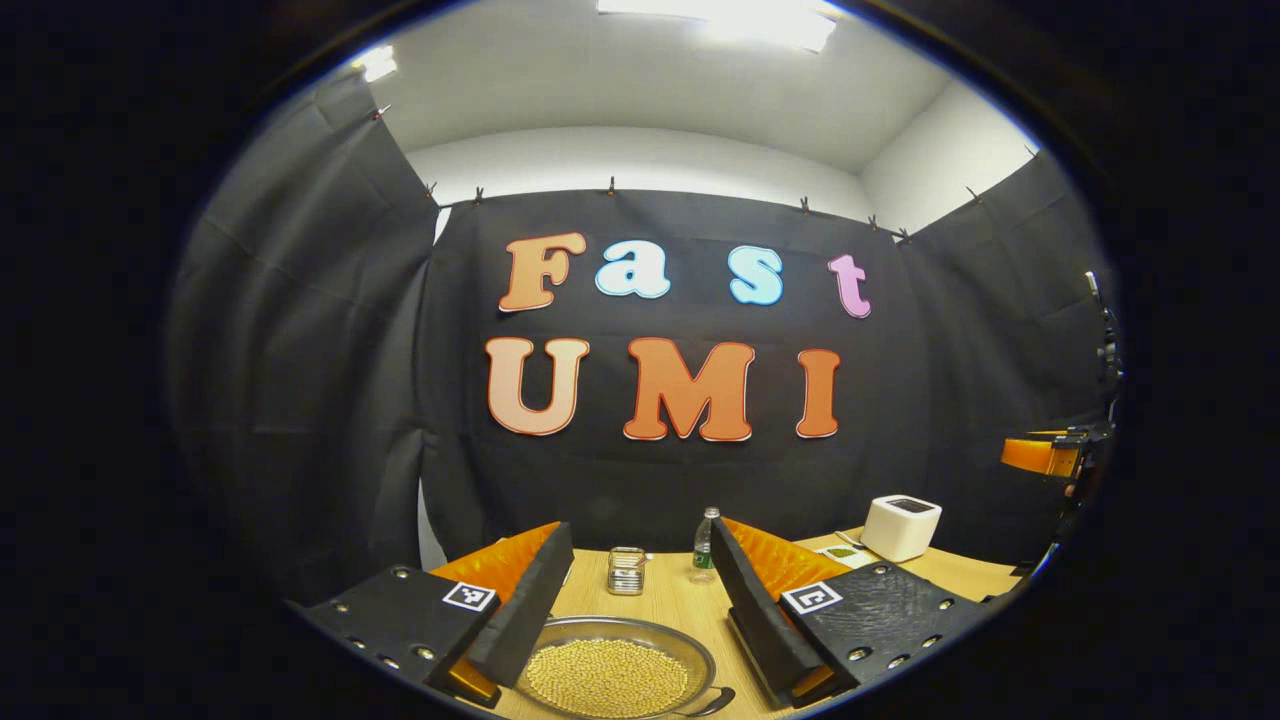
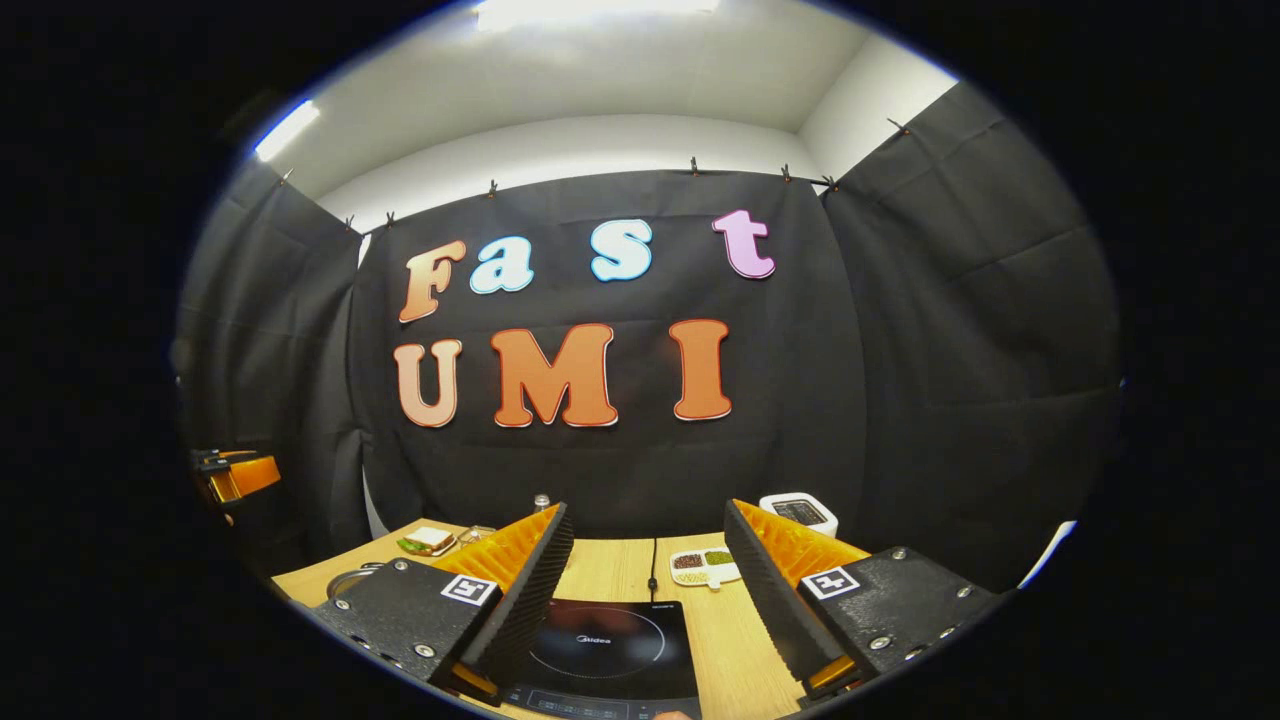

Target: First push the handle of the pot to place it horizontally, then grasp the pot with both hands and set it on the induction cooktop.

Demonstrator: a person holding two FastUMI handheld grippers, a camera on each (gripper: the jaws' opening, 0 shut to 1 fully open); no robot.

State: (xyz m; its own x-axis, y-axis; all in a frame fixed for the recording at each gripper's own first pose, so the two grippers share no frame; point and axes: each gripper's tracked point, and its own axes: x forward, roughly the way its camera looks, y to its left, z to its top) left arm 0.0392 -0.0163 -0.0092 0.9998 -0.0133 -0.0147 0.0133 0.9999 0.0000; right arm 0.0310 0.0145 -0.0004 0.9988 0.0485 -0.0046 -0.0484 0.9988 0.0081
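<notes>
Sitting on the wooden table (image 1: 670,600) at the near edge of the left gripper view, the pot (image 1: 612,670) is a shallow metal pan filled with small pale yellow beads; its dark handle (image 1: 712,702) pokes out at the near right of the rim. The left gripper (image 1: 632,600) hangs above it with its fingers spread wide, holding nothing, the pot showing in the gap between them. Beyond the pot stand a small metal mesh container (image 1: 626,570) and, to its right, a clear plastic bottle (image 1: 705,545) with a green label too small to read. Farther right is a white box-shaped appliance (image 1: 900,526) with a dark top.

In the right gripper view the induction cooktop (image 2: 605,650) lies flat on the table, black, with a circle marked on its glass and the word "Midea" printed inside it. The right gripper (image 2: 650,590) is above it, fingers likewise far apart and empty. Past the cooktop a white divided tray (image 2: 705,567) holds dark and green grains in separate compartments. At the far left lies a sandwich (image 2: 428,540) on a small plate
</notes>
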